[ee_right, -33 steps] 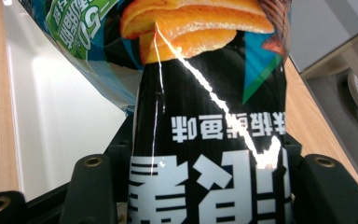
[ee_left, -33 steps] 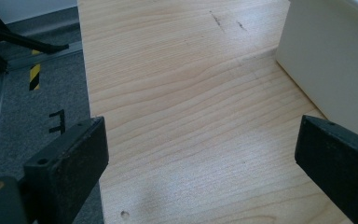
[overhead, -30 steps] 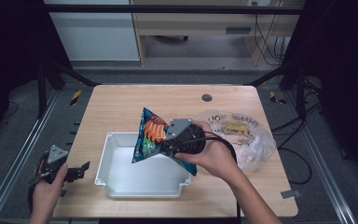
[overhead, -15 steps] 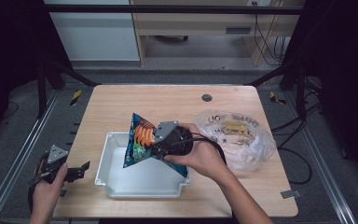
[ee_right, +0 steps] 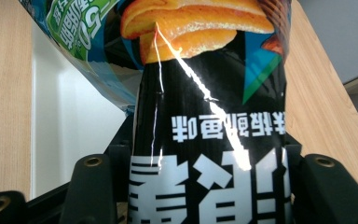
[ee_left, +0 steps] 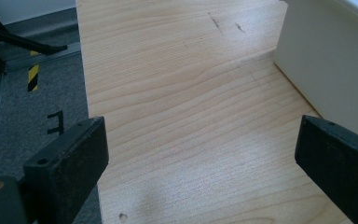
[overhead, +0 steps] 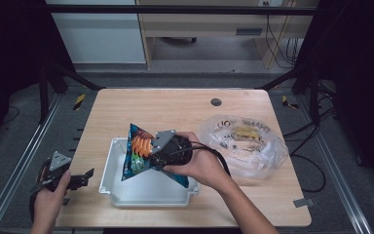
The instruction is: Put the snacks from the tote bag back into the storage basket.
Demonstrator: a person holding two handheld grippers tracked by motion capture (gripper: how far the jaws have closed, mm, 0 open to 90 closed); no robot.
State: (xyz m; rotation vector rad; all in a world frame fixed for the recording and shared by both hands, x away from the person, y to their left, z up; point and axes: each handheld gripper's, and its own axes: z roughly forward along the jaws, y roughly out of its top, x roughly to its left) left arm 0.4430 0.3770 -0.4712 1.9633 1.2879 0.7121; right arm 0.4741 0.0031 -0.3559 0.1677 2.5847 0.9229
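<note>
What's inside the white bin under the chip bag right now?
The white bin shows bare floor in its near part. The chip bag, held in the right tongs, hangs over its far half, so whatever lies there is hidden.

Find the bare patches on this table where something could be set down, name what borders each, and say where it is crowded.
Free: the far half of the table, between its back edge and the white tray, apart from a small dark hole; the narrow strip left of the tray, near the open left gripper. Crowded: the tray, where the right gripper holds the chip bag, and the right side, under the clear plastic bag.
</note>
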